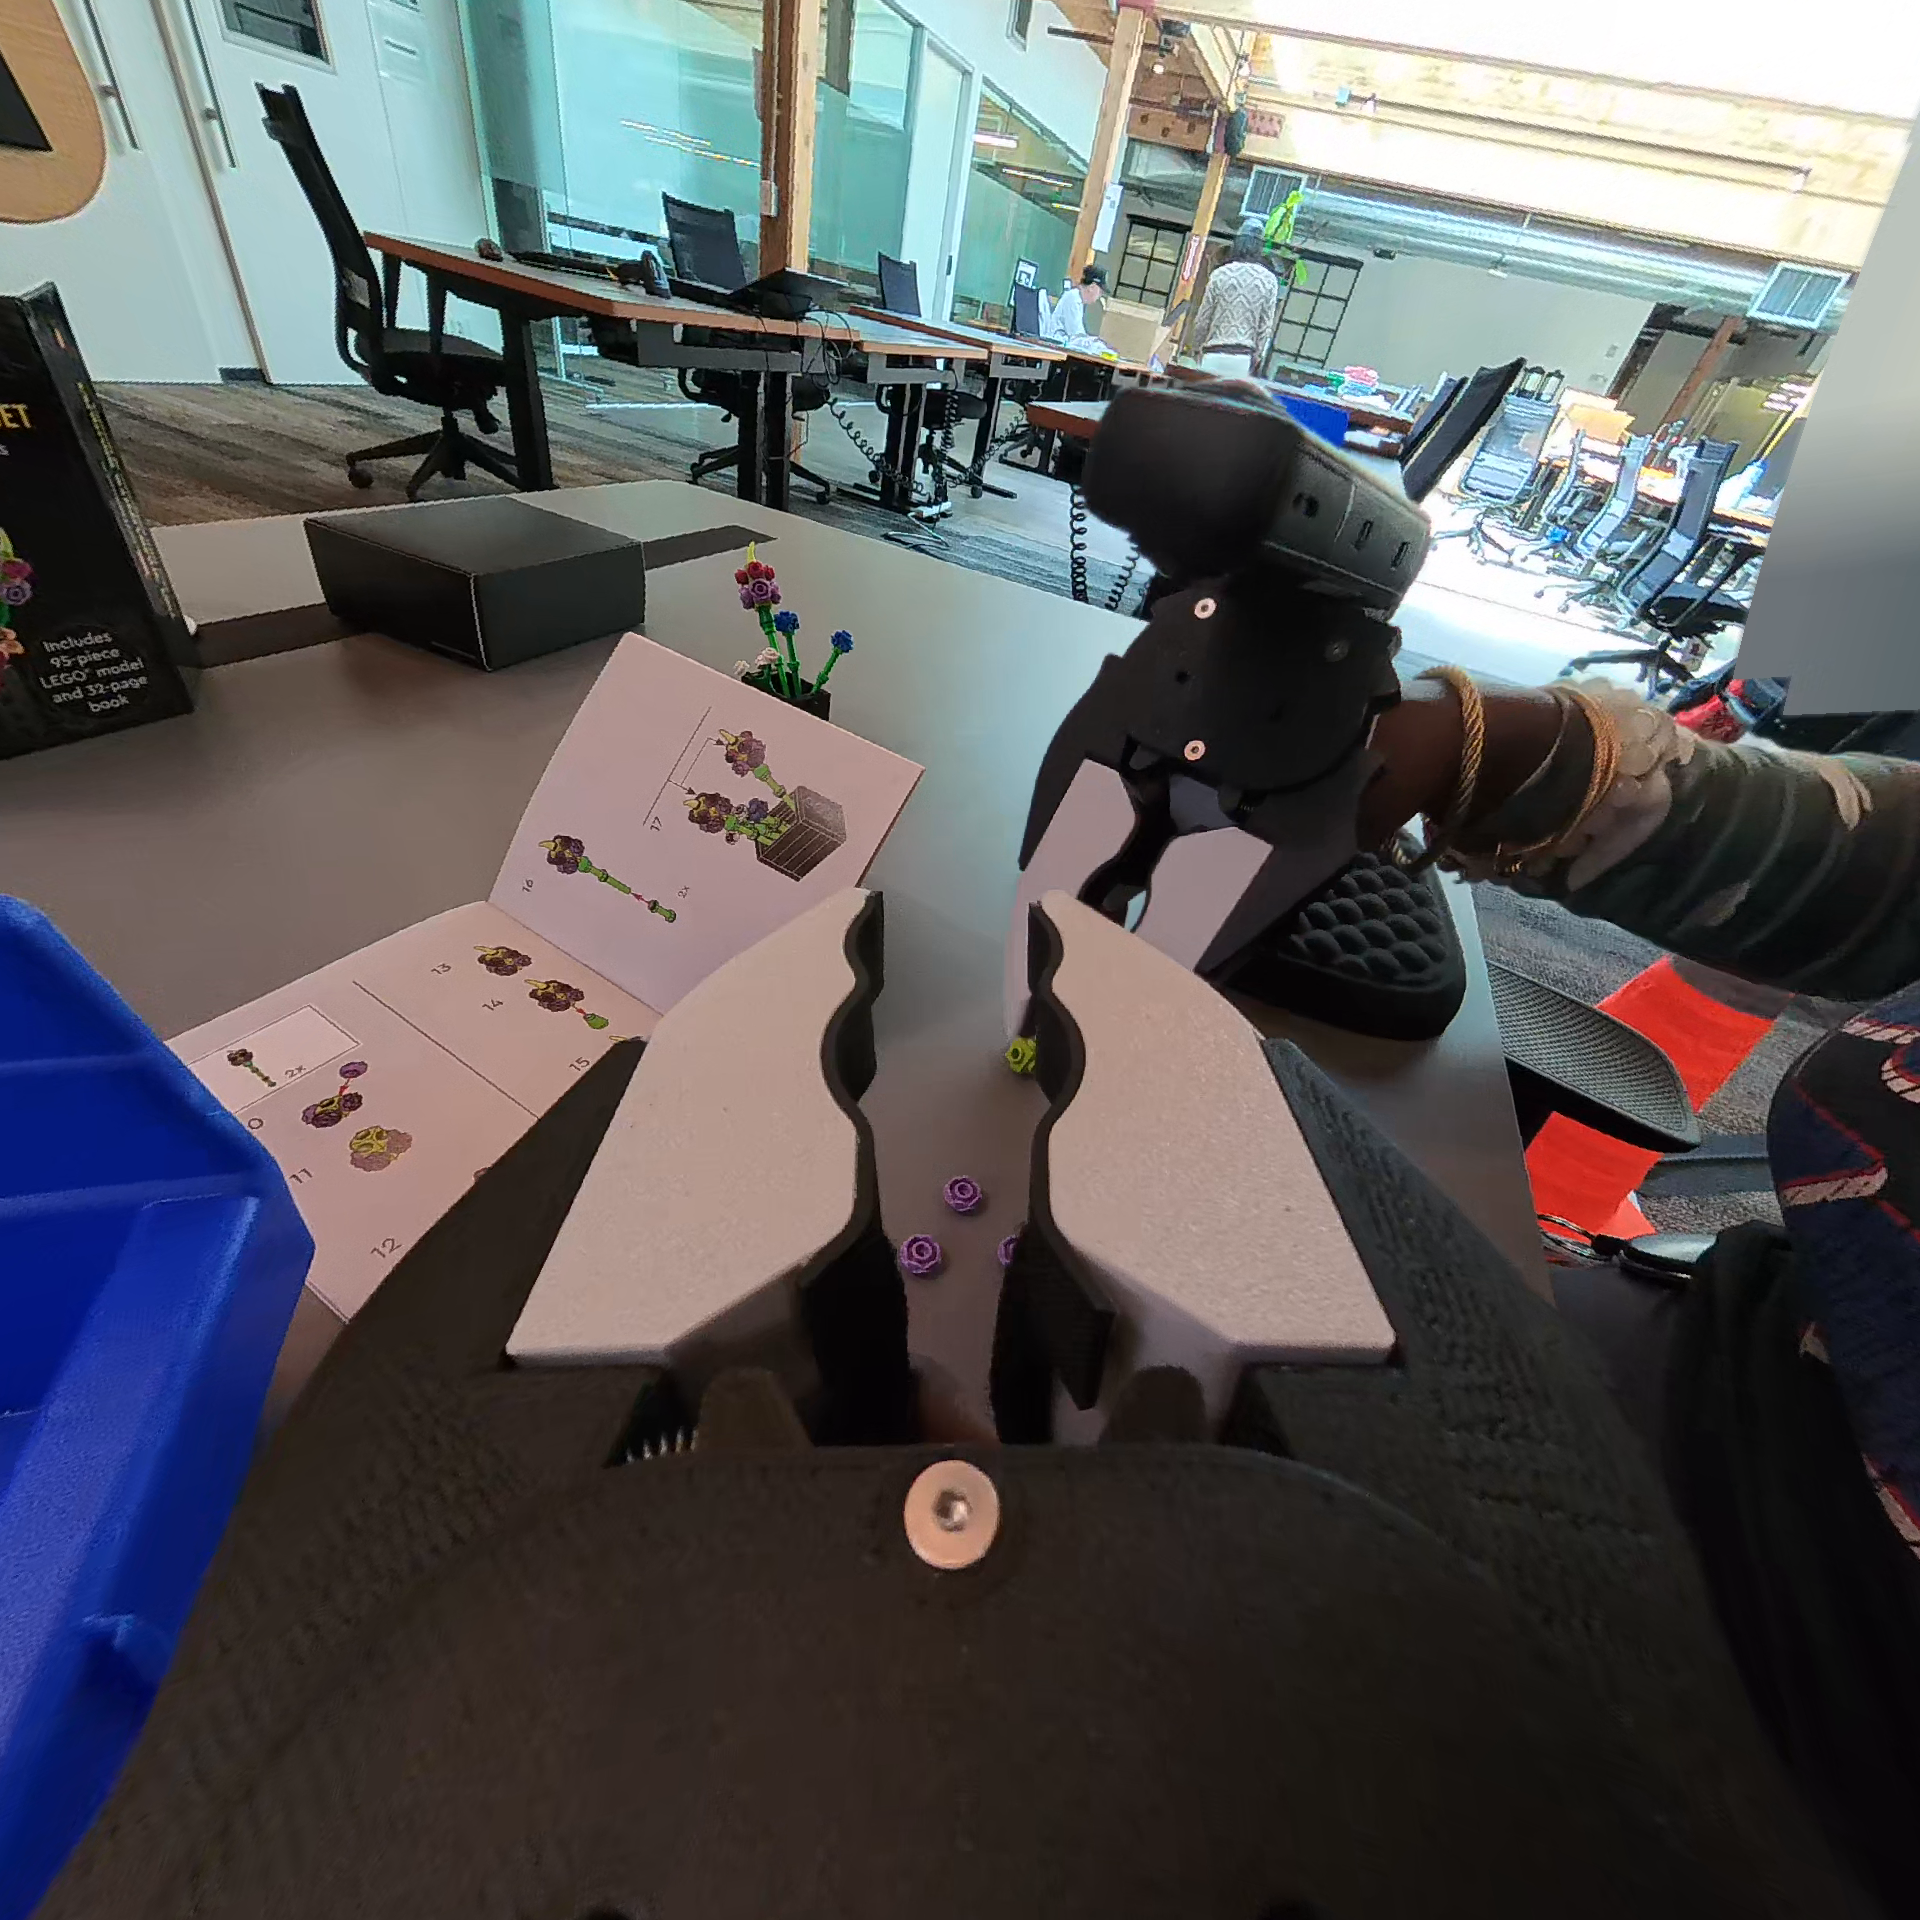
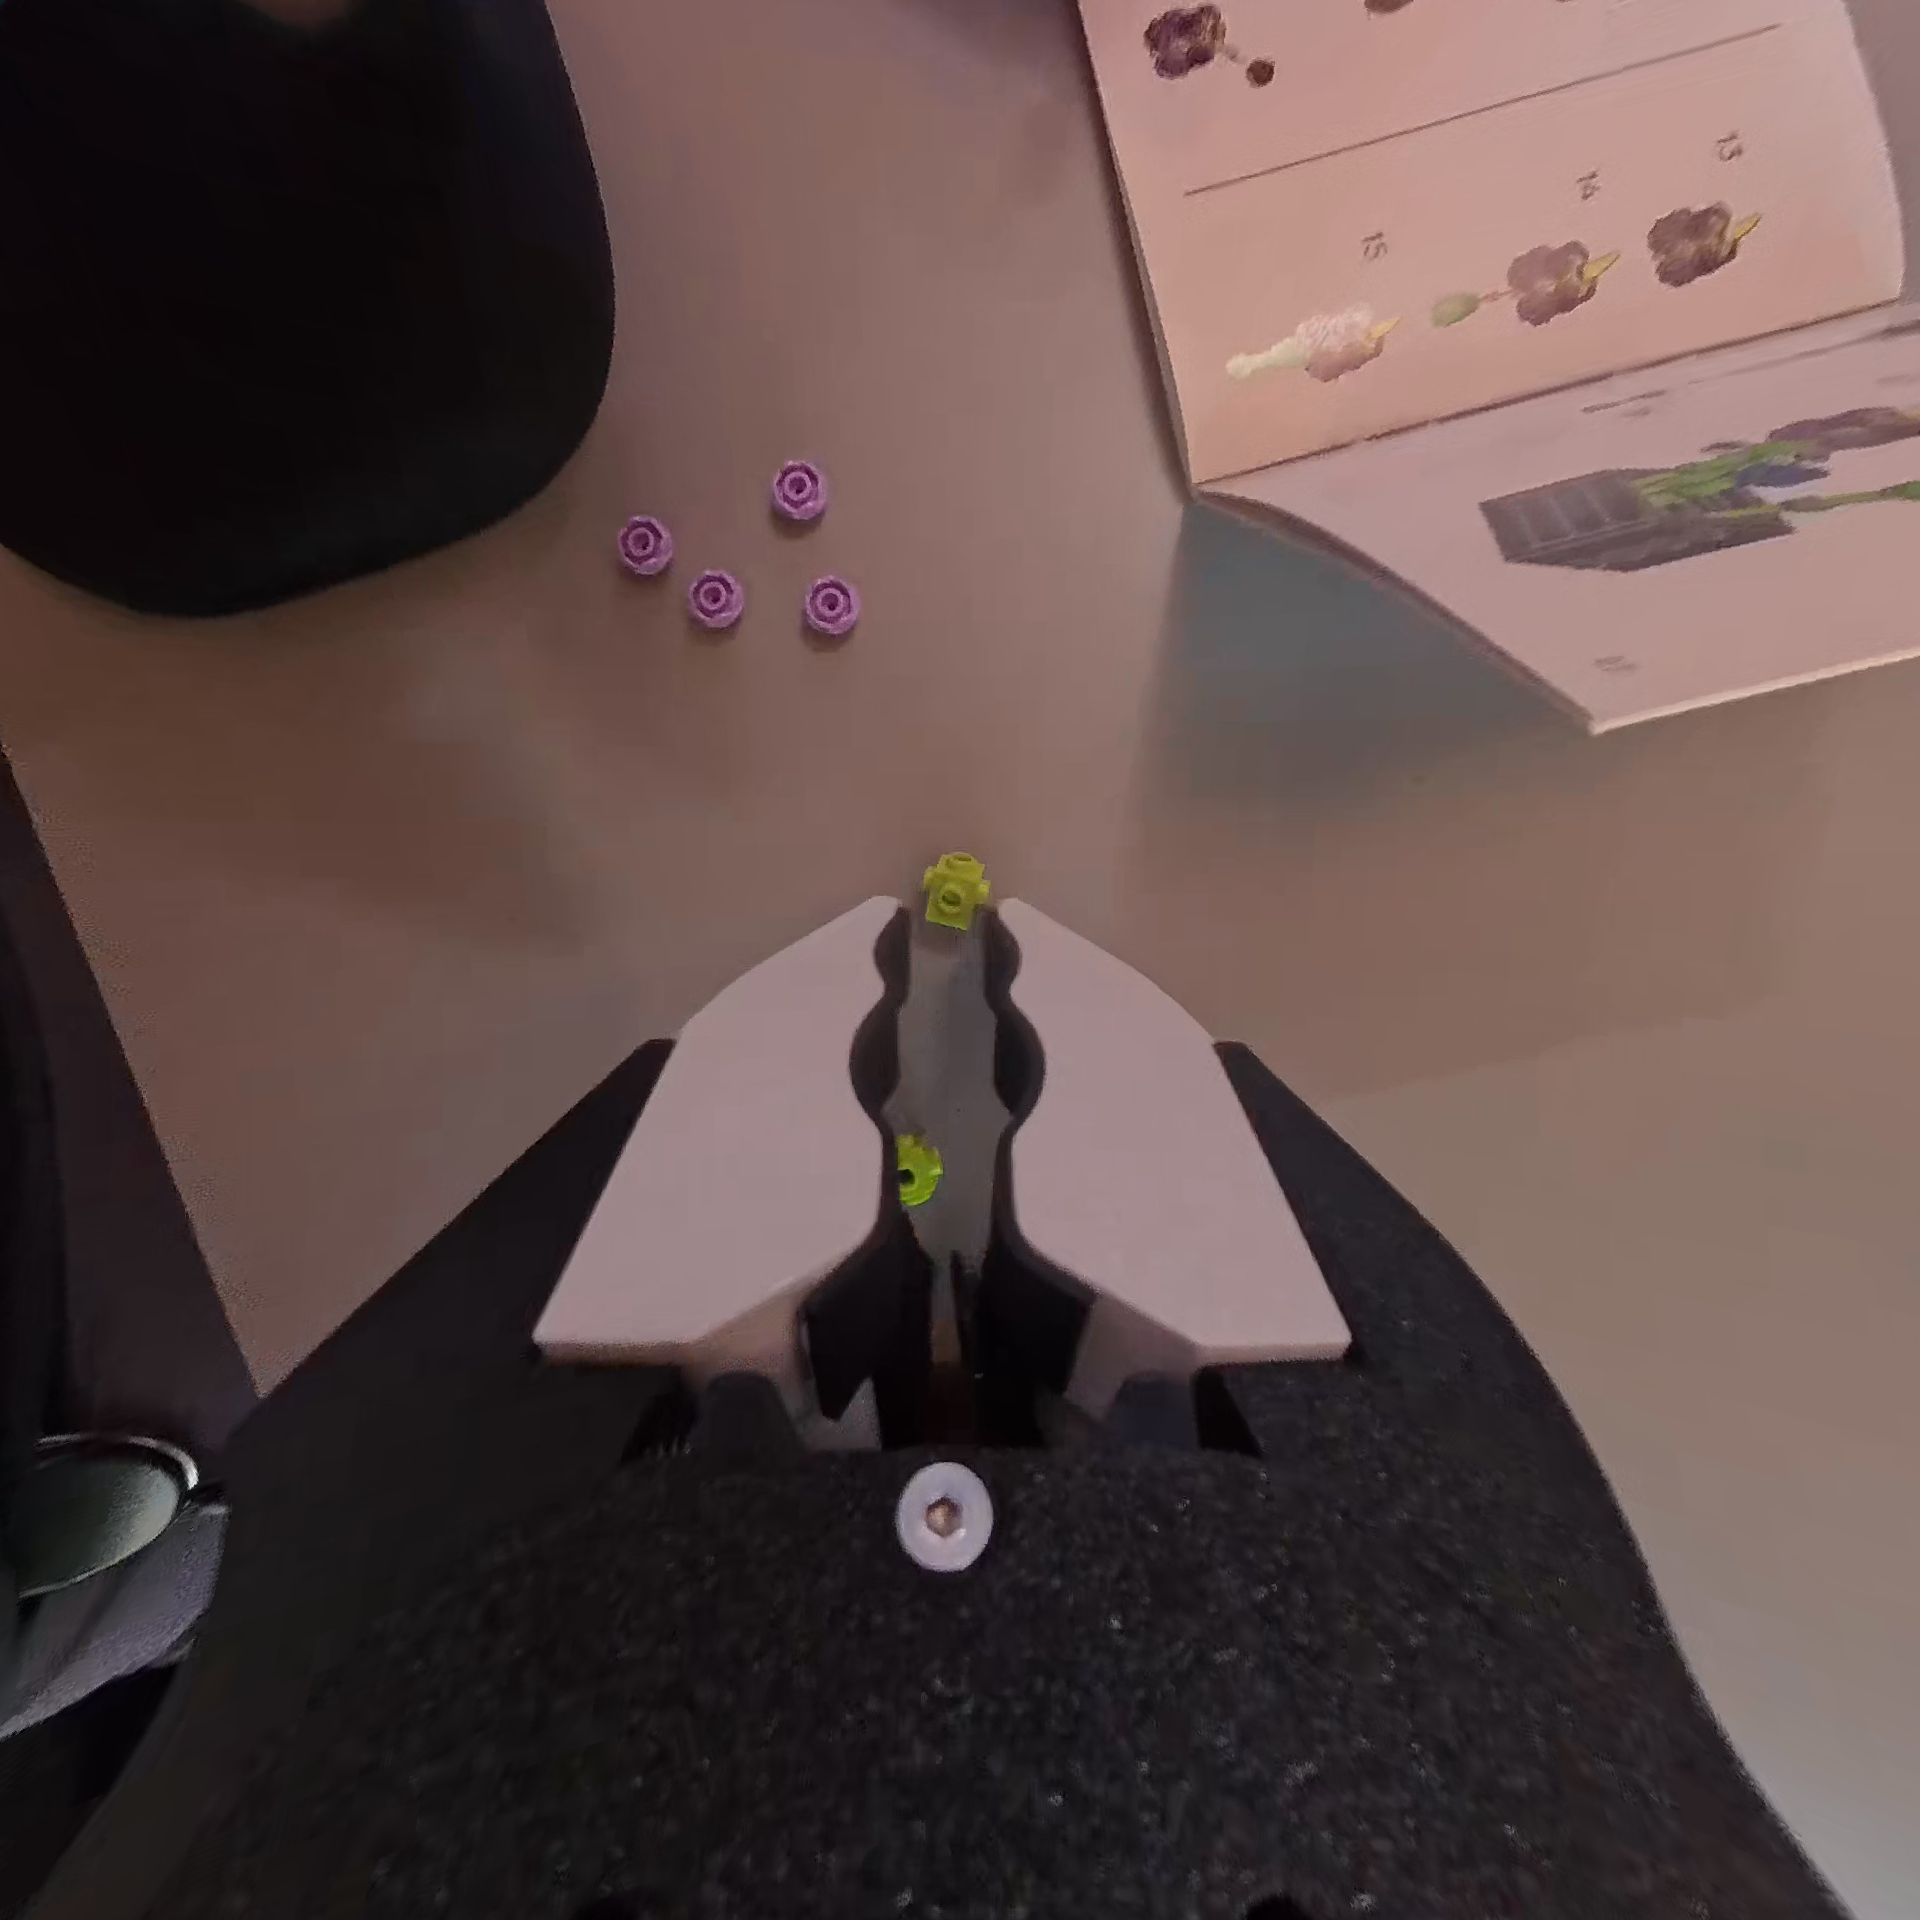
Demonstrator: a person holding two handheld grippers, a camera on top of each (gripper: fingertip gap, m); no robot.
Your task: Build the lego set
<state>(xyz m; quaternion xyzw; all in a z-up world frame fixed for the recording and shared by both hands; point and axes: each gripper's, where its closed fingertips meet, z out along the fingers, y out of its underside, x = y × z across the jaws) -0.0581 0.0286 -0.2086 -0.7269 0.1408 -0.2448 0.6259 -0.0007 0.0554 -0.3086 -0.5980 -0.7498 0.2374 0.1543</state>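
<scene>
The right gripper (image 2: 951, 904) points down at the grey table (image 2: 1351, 935), its jaws narrowed around a small lime-green studded brick (image 2: 956, 889) at the fingertips; whether they pinch it I cannot tell. A second lime piece (image 2: 918, 1171) lies between the fingers. Four purple round flower pieces (image 2: 715, 598) lie clustered beyond, near the open instruction booklet (image 2: 1507, 312). The left gripper (image 1: 956, 925) hovers partly open and empty.

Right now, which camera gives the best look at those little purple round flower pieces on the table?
The right wrist view: all four small purple round flower studs lie unobstructed on the grey tabletop. The left wrist view shows only two whole and the edge of a third, glimpsed between the left gripper jaws.
</scene>
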